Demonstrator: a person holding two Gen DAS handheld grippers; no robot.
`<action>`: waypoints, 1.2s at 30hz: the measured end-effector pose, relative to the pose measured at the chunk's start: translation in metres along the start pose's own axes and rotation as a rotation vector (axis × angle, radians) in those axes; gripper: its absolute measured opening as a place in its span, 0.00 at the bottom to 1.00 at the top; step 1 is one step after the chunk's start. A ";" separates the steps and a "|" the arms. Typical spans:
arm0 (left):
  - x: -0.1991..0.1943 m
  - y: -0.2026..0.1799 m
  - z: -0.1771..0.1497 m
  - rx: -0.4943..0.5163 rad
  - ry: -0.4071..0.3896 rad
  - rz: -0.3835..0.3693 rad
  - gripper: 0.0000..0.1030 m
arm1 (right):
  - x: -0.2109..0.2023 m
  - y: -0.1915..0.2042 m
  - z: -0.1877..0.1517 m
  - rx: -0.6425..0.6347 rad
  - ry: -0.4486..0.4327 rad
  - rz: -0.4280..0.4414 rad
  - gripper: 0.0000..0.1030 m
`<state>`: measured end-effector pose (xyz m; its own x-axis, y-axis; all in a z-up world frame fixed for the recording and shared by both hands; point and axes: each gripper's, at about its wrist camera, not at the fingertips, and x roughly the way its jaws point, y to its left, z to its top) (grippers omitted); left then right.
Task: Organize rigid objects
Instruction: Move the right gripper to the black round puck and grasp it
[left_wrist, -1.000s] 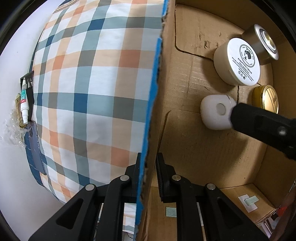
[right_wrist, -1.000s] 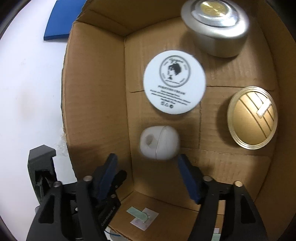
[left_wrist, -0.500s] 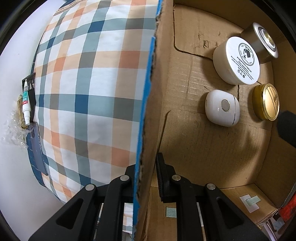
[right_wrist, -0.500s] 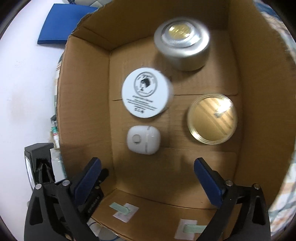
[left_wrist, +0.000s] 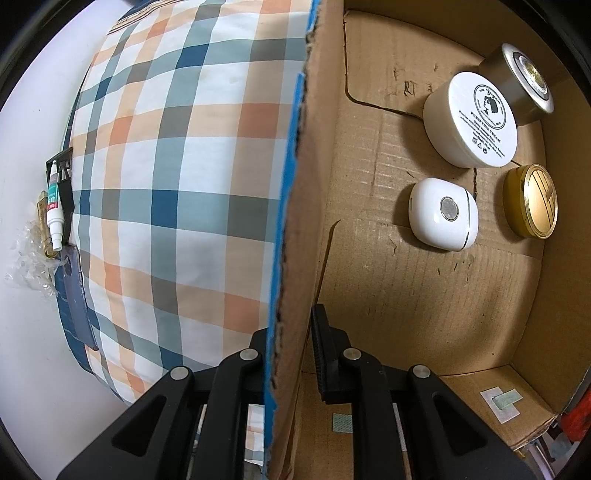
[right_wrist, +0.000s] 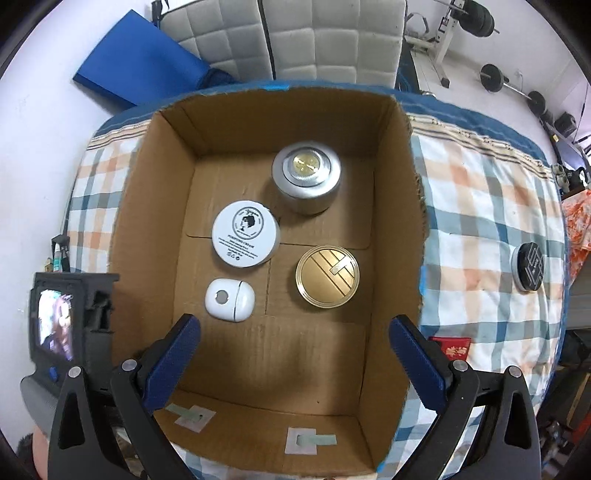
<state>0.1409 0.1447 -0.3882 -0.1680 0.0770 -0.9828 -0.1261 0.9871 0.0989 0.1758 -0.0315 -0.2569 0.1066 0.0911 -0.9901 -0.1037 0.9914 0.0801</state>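
A cardboard box (right_wrist: 391, 229) stands on a plaid cloth. Inside lie a small white case (right_wrist: 229, 300) (left_wrist: 442, 214), a white cream jar (right_wrist: 244, 233) (left_wrist: 471, 120), a silver jar (right_wrist: 306, 182) (left_wrist: 521, 86) and a gold tin (right_wrist: 327, 276) (left_wrist: 532, 206). My right gripper (right_wrist: 295, 354) is open and empty, held above the box's near half. My left gripper (left_wrist: 291, 343) is shut on the box's left wall (left_wrist: 295, 221). A black round jar (right_wrist: 529, 266) lies on the cloth to the right of the box.
The plaid cloth (left_wrist: 177, 177) (right_wrist: 487, 236) covers the surface. A small tube (left_wrist: 54, 210) and crumpled plastic (left_wrist: 31, 258) lie at its left edge. A red packet (right_wrist: 451, 347) sits right of the box. A blue mat (right_wrist: 136, 70), a grey chair and weights stand beyond.
My right gripper let go of the white case, opened wide and pulled up and back out of the box. The left gripper kept its hold on the box wall.
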 end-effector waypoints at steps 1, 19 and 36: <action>0.000 0.000 0.000 0.001 0.000 0.000 0.11 | -0.005 -0.001 -0.002 0.006 -0.007 -0.008 1.00; -0.003 -0.002 0.001 -0.001 -0.001 -0.002 0.11 | -0.078 -0.055 -0.030 0.248 -0.253 0.065 1.00; 0.003 0.016 -0.007 -0.082 -0.014 -0.020 0.11 | 0.044 -0.328 -0.022 0.867 -0.210 -0.253 1.00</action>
<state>0.1317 0.1594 -0.3880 -0.1512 0.0598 -0.9867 -0.2087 0.9737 0.0911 0.1929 -0.3547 -0.3289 0.2110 -0.2068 -0.9554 0.7138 0.7003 0.0060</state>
